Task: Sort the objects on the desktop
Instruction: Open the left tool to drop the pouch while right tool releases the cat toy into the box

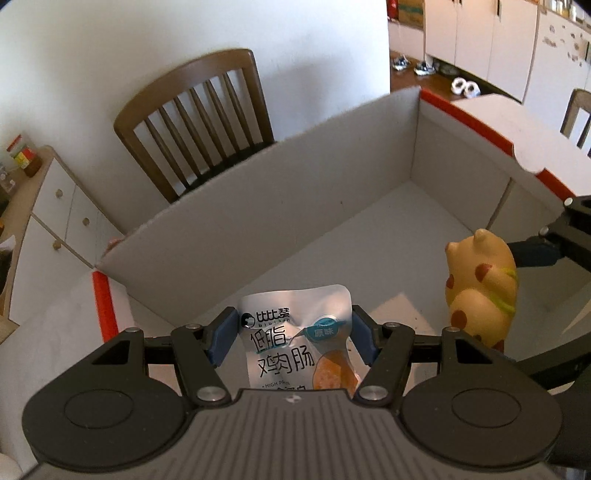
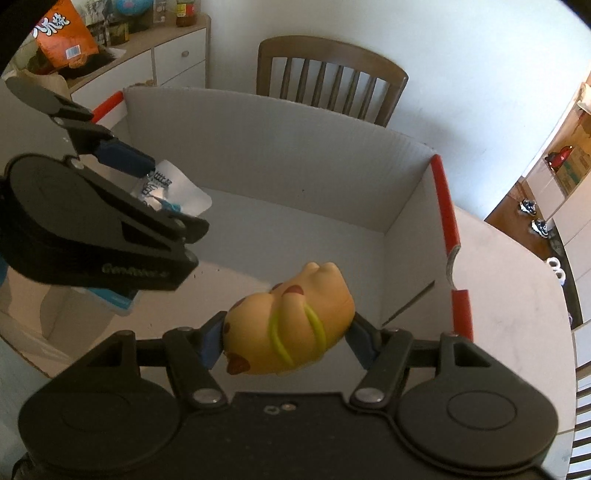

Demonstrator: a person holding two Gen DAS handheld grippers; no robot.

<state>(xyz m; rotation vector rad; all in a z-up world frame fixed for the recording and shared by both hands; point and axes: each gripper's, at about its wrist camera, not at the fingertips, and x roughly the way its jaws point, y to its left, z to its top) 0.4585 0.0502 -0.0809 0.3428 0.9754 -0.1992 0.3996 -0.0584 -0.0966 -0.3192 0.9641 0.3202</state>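
My left gripper (image 1: 293, 338) is shut on a silver snack pouch (image 1: 295, 339) with black Chinese print, its blue pads pressing both side edges. The pouch hangs over the floor of a large white cardboard box (image 1: 258, 206) with red-edged flaps. My right gripper (image 2: 288, 341) is shut on a yellow toy animal (image 2: 291, 325) with brown spots and green stripes, also held over the box floor. In the left wrist view the toy animal (image 1: 480, 288) shows at the right. In the right wrist view the left gripper (image 2: 147, 177) with the pouch (image 2: 173, 192) is at the left.
A brown wooden chair (image 1: 195, 118) stands behind the box's far wall. A white cabinet (image 1: 55, 221) with jars on top is at the left. The white tabletop (image 2: 517, 295) runs right of the box. An orange snack bag (image 2: 62, 33) is at the upper left.
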